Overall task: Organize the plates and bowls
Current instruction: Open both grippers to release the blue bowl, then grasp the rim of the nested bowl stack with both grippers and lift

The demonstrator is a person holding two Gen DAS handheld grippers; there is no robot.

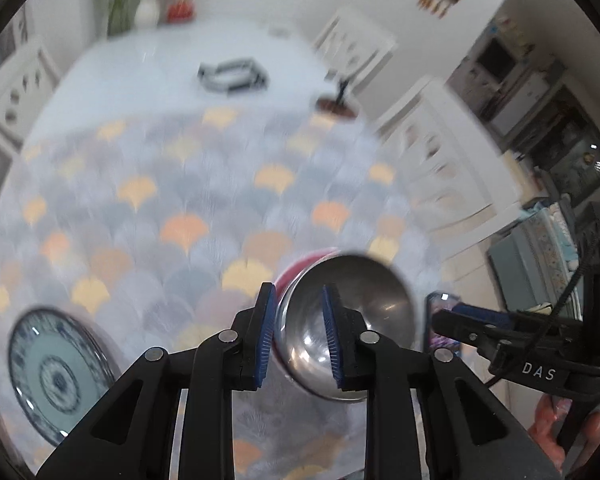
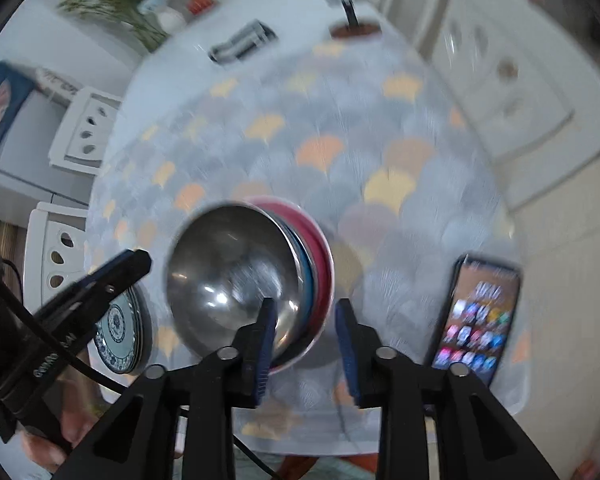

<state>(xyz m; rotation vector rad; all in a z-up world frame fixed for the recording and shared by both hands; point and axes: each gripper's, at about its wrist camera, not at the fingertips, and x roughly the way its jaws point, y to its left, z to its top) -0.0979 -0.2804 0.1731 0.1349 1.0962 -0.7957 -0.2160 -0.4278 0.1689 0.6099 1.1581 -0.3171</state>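
A steel bowl (image 1: 352, 316) (image 2: 232, 276) sits nested on a stack with a blue bowl (image 2: 305, 276) and a pink bowl (image 2: 320, 256) (image 1: 300, 266) on the patterned tablecloth. My left gripper (image 1: 299, 334) is open, its jaws straddling the steel bowl's near-left rim. My right gripper (image 2: 305, 342) is open, its jaws on either side of the stack's near rim. A blue-and-white patterned plate (image 1: 56, 376) (image 2: 118, 330) lies to the left. Each gripper also shows in the other's view: the right one (image 1: 472, 320), the left one (image 2: 120, 268).
A phone (image 2: 478, 320) with a lit screen lies on the table at the right. A dark rack (image 1: 232, 74) (image 2: 244, 42), a brown coaster with a stand (image 1: 336, 106) (image 2: 354, 28) and a vase of flowers (image 2: 140, 4) stand at the far end. White chairs (image 1: 440, 160) surround the table.
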